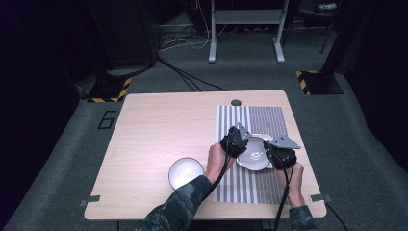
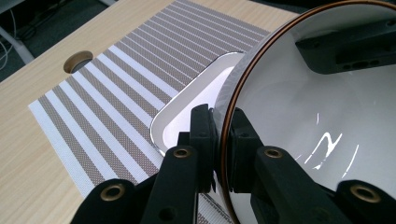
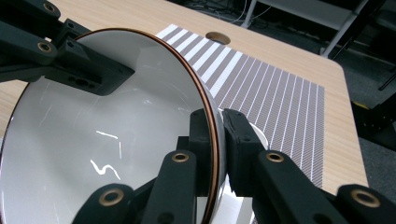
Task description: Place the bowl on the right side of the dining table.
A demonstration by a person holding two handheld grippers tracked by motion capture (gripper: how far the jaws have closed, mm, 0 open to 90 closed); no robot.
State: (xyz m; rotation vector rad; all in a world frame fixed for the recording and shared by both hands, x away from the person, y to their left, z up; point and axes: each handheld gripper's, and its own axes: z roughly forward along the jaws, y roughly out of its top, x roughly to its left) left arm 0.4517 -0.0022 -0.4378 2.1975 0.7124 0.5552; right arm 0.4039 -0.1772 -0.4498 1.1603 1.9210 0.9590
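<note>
**Glazed white bowl held by its rim from two sides**

Glossy white ceramic with a thin copper-brown edge: the bowl (image 1: 253, 155) is held over the striped placemat (image 1: 250, 187), right above a white rounded-corner dish (image 2: 187, 109) that lies on that mat. The left gripper (image 1: 239, 140) pinches the rim on one side, its fingers (image 2: 203, 135) clenched on the wall, one inside and one outside. The right gripper (image 1: 275, 153) does the same on the opposite side of the rim, its fingers (image 3: 238, 140) clamped across the copper edge. In both gripper views the bowl appears tilted, its open mouth turned toward the cameras.

By its look, the bowl is stiff and will not give under pressure, but it is fragile: a knock against the dish beneath could chip either piece. The glaze shines with sharp reflections, so it is likely slippery, and a thin rim pinch offers little contact. Two opposed grips at the rim seem the sensible hold, since they share the weight and stop it from swinging. A second white bowl (image 1: 185, 172) stands on the bare table (image 1: 154, 125), well to the left of the placemat.
</note>
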